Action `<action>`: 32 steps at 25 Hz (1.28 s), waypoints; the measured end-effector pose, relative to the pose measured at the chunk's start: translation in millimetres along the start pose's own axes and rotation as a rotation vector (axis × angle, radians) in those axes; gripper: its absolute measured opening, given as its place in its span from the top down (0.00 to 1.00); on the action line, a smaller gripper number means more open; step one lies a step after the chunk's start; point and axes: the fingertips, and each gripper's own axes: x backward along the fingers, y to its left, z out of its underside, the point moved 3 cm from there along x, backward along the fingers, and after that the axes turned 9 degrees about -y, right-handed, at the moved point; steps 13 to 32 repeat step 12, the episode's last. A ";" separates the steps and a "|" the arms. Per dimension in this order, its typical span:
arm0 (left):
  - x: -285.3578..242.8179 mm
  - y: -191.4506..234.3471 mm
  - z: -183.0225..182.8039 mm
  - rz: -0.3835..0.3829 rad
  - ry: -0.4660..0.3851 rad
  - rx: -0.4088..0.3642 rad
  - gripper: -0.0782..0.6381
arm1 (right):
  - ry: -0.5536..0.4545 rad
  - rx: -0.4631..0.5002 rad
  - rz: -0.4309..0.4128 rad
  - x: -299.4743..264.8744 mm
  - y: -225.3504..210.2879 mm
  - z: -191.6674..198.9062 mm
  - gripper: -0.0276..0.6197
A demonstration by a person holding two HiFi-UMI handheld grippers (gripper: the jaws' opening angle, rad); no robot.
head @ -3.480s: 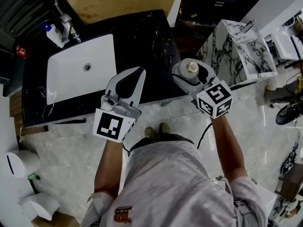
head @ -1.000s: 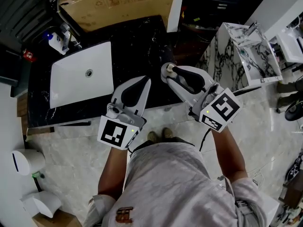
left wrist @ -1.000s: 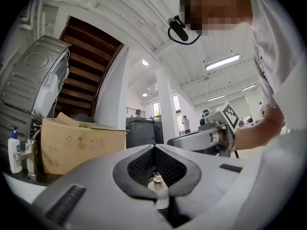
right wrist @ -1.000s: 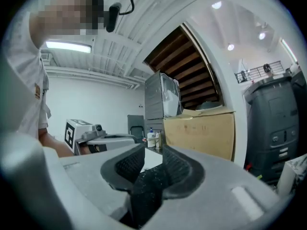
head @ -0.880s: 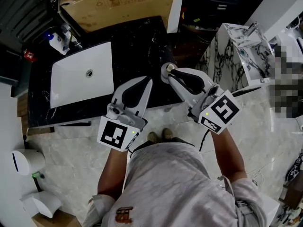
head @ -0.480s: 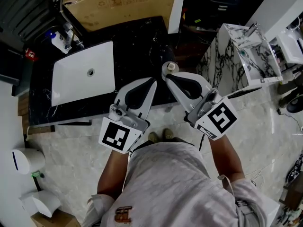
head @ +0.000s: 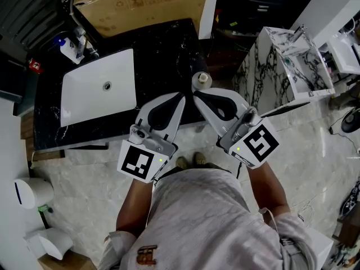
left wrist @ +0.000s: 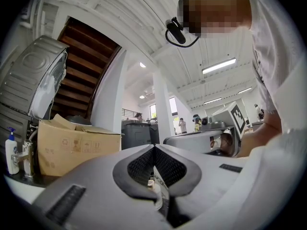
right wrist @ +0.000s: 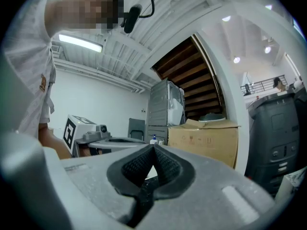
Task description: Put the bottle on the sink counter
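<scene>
The small bottle (head: 202, 81) with a pale cap stands upright on the black marble sink counter (head: 163, 49), near its front right corner. My right gripper (head: 195, 93) is just in front of it, shut and empty, its tips a little short of the bottle. Beside it, my left gripper (head: 183, 94) is also shut, with nothing held. In the right gripper view the jaws (right wrist: 154, 146) meet at their tips. The left gripper view shows the same closed pair (left wrist: 154, 146).
A white basin (head: 98, 89) is set in the counter's left half, with a faucet (head: 84, 41) and a soap dispenser (head: 66, 46) behind it. A cardboard box (head: 140, 1) stands at the back. A white marbled unit (head: 281, 66) is to the right.
The right gripper carried the bottle onto the counter, let go of it, drew back toward me and shut. The bottle now stands alone. The left gripper shifted slightly right.
</scene>
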 end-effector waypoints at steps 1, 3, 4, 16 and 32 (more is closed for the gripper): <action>0.0 0.2 0.2 0.000 -0.001 0.001 0.89 | 0.002 0.001 0.001 0.5 -0.2 0.4 0.96; -0.1 0.5 0.3 -0.003 -0.007 0.003 0.89 | 0.004 0.000 0.004 1.7 -1.1 1.1 0.96; -0.2 0.5 0.0 -0.003 -0.011 0.003 0.89 | 0.004 0.000 0.005 2.4 -1.5 1.3 0.96; 0.3 -2.5 -0.4 -0.003 -0.017 0.000 0.89 | 0.004 -0.006 0.011 7.0 -1.3 2.0 0.96; 0.3 -2.5 -0.4 -0.003 -0.017 0.000 0.89 | 0.004 -0.006 0.011 7.0 -1.3 2.0 0.96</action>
